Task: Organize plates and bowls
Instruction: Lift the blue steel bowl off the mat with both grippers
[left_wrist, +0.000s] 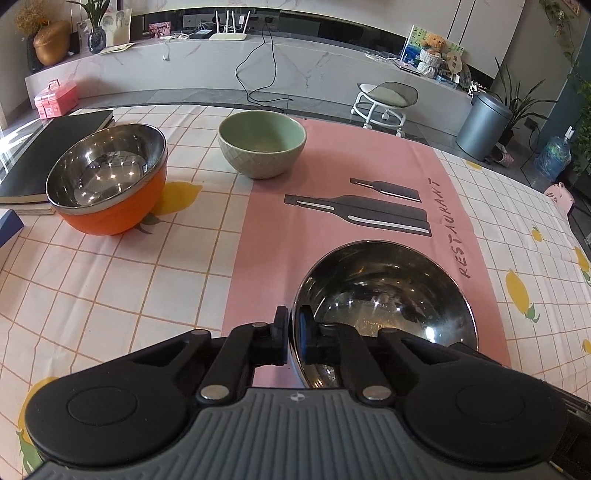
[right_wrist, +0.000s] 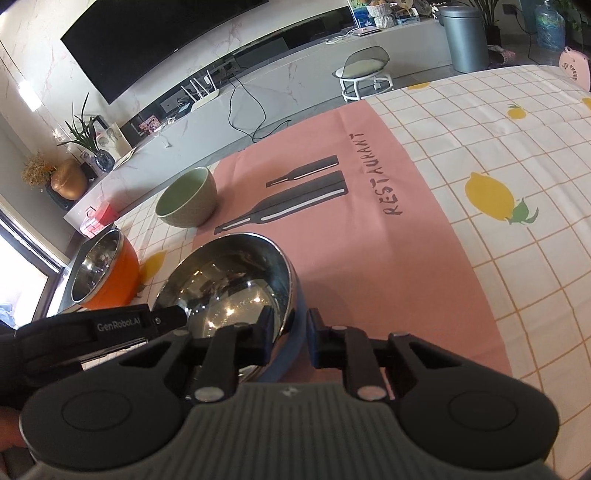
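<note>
— Two grippers are clamped on one bowl, and that is my worry. The left gripper (left_wrist: 293, 338) has its pads together on the near rim of the steel bowl (left_wrist: 384, 291), one pad inside and one outside. The right gripper (right_wrist: 291, 334) pinches the rim on the other side, over the blue outer wall.

— Where does the bowl sit?

— On the pink placemat (left_wrist: 332, 166), at its near end. If the two hands lift unevenly, I think the thin polished rim can slide out of one pair of pads and the bowl will swing or drop (steel is slippery, and each grip is only on the edge).

— What is around it?

— Beyond the steel bowl, at the far end of the placemat, stands the green bowl (left_wrist: 262, 144). To the left of the placemat, on the checked tablecloth (left_wrist: 110, 280), is the orange bowl (left_wrist: 107, 184), beside a black notebook (left_wrist: 55, 144).

— Does something block the way?

— Between the steel bowl and the two others the cloth is free. Nesting it into the orange bowl could knock that one against the notebook.
</note>
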